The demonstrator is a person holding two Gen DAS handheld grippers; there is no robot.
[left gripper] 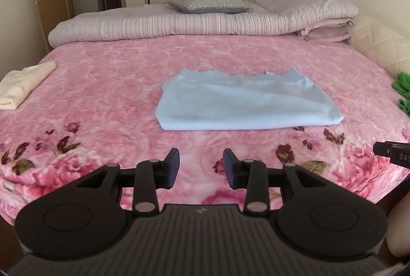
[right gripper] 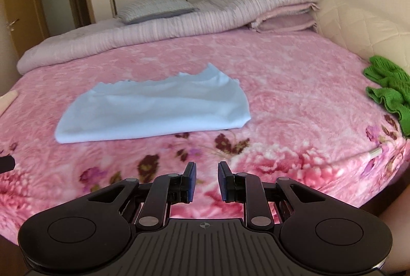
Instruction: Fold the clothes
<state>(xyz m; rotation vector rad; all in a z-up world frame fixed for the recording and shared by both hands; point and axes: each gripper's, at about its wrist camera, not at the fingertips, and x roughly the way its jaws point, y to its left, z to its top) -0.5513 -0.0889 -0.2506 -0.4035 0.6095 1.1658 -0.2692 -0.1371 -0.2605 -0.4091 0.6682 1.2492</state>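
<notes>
blanket (left gripper: 107,86) pink floral, covers bed | shirt (left gripper: 238,104) pale blue, folded flat mid-blanket, long axis left-right, scalloped edge toward pillows | left gripper (left gripper: 201,168) jaws apart, empty, short of shirt | right gripper (right gripper: 207,182) jaws apart, narrower gap, empty

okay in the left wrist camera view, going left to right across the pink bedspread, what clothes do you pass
cream folded garment → light blue folded garment → green garment, cut off at the right edge.
</notes>
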